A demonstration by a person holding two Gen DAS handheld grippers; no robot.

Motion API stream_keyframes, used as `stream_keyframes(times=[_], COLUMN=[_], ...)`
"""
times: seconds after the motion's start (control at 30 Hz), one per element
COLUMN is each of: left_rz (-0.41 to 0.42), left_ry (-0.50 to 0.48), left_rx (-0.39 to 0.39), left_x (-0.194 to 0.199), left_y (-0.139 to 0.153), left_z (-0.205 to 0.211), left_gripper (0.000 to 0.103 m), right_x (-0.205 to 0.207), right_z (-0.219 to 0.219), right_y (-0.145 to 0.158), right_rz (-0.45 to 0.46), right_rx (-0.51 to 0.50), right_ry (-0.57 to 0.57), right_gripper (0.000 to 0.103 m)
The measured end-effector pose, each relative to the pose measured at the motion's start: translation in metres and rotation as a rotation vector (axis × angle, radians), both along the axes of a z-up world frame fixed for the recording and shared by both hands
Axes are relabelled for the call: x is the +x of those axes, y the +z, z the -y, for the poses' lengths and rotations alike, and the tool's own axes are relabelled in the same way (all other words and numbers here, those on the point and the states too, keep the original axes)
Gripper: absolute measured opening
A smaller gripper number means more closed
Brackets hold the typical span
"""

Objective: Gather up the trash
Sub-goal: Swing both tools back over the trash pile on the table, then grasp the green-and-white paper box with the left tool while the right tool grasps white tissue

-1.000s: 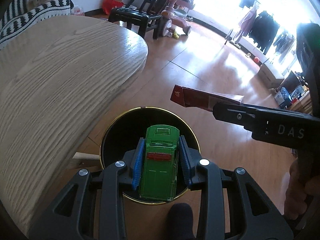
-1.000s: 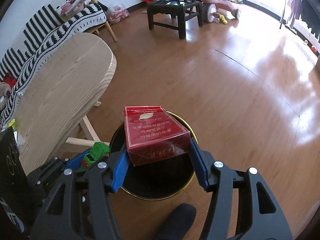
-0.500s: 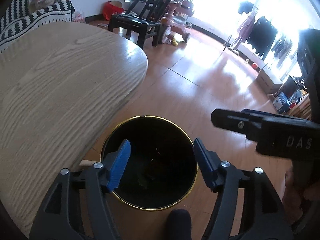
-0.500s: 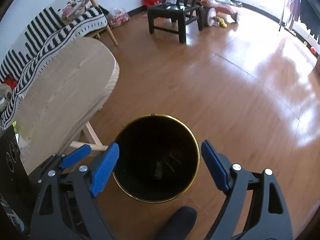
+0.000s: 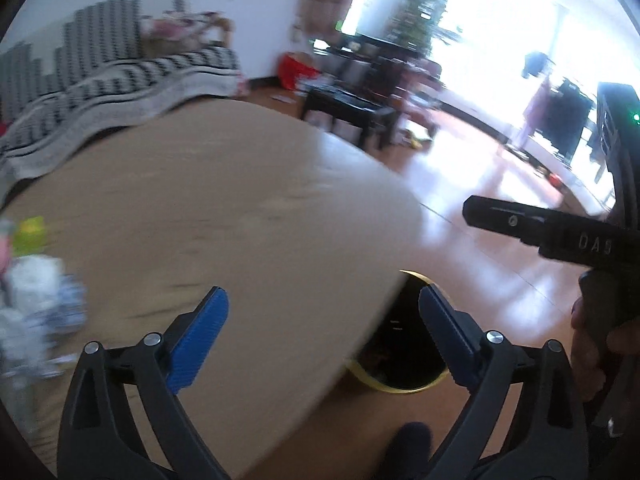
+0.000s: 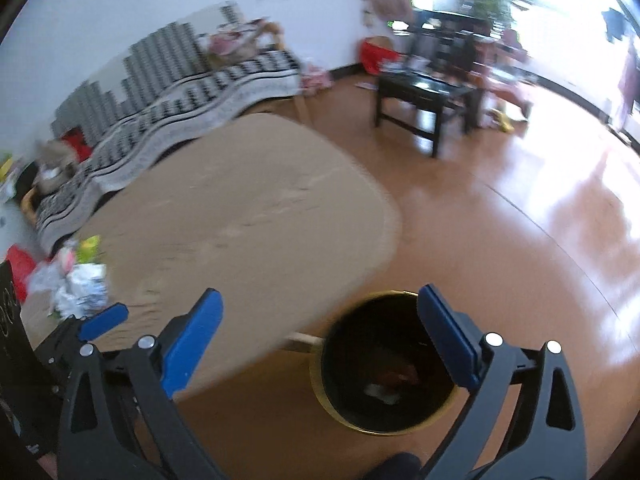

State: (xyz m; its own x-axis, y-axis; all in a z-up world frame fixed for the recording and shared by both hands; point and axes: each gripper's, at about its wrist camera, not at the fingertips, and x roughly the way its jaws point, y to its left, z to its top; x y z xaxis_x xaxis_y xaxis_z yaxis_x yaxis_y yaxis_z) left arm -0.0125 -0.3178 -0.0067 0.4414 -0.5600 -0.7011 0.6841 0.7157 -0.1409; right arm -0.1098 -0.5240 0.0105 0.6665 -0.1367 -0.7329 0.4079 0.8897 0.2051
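Home living room. Striped-covered sofa (image 6: 192, 80) by white wall, wooden table (image 6: 240, 216), dark chair (image 6: 424, 96), shiny wood floor (image 6: 500, 220). Potted plant (image 5: 420, 12) at bright window, clothes (image 5: 564, 116) hanging at right.

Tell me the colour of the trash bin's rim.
Gold, around a black inside; the trash bin shows best in the right wrist view.

Green toy car and red carton gone from both grippers; left gripper (image 5: 322, 326) and right gripper (image 6: 316, 328) jaws just opened wide, empty. Both views swung off the bin (image 6: 384, 364) toward the tabletop (image 5: 208, 216).
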Motion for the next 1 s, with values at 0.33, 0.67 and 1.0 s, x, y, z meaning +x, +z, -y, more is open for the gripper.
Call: stream_keyframes(times=[0.33,0.67,1.0], left_rz=[0.062,-0.004,-0.087], left_ry=[0.263,0.369,0.322], left_rx=[0.116,0.152,0.205], left_x=[0.028,0.052,0.072], left_y=[0.012,-0.001,-0.048], left_z=[-0.177,-0.266,-0.273], left_gripper=[0.094,0.094,0.094], right_x=[0.100,0.158,0.199], right_z=[-0.153,-0.276,-0.353], right_y=[0.020,0.004,-0.042], right_rz=[0.039,0.006,-0.095], right_rx=[-0.005,-0.057,-0.189], right_ry=[0.317,0.566,0.730], right_gripper=[0.094,0.094,0.086])
